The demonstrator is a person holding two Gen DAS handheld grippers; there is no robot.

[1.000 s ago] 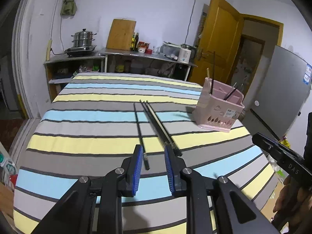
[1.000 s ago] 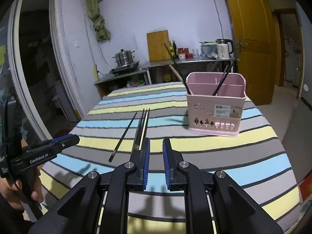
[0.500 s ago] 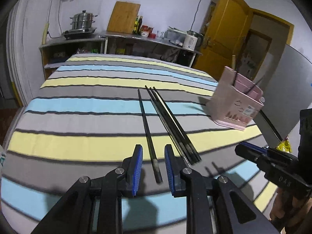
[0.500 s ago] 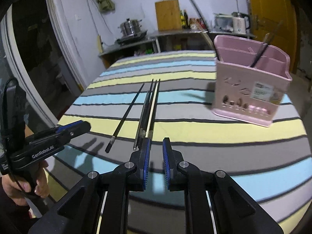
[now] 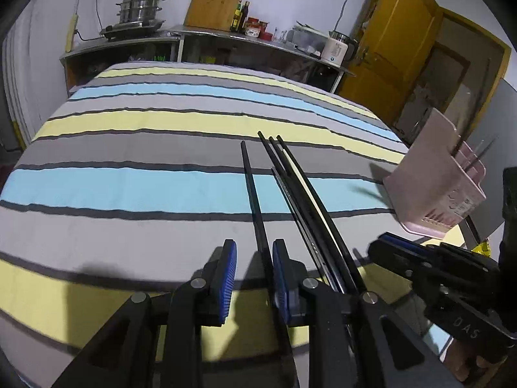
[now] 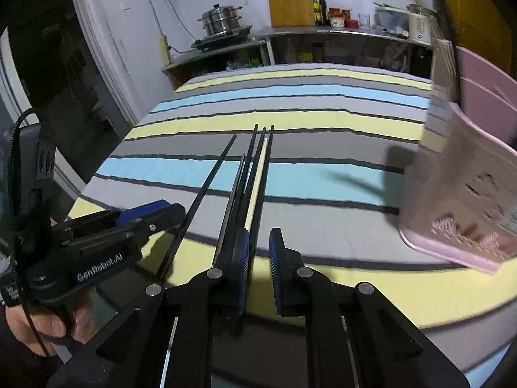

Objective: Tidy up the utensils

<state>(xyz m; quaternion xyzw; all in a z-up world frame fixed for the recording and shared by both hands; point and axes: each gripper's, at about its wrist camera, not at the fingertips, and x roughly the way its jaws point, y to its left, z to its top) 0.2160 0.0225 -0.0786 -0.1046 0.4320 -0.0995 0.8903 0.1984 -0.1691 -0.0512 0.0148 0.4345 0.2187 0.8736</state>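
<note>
A single black chopstick (image 5: 253,194) lies on the striped tablecloth (image 5: 129,181). Its near end runs between the pads of my left gripper (image 5: 253,260), close to the right pad; the jaws stand open with a gap. To its right lies a bundle of several black chopsticks (image 5: 303,194). My right gripper (image 6: 258,245) hovers over that bundle's (image 6: 255,168) near end, narrowly open, with its left finger (image 6: 240,252) covering the ends. The left gripper (image 6: 171,208) shows beside it, over the single chopstick (image 6: 206,187). The pink utensil holder (image 6: 458,187) stands at the right with chopsticks in it.
A steel counter (image 5: 226,37) at the back carries a steamer pot (image 5: 139,8), a cutting board (image 5: 216,0), bottles and a kettle (image 5: 337,50). A yellow door (image 5: 397,45) is at the right. A hand (image 6: 42,323) grips the left tool. The table's near edge lies under both grippers.
Both grippers have moved forward and down to the near ends of the chopsticks. The pink holder has shifted to the right edge of both views. Neither jaw gap has changed.
</note>
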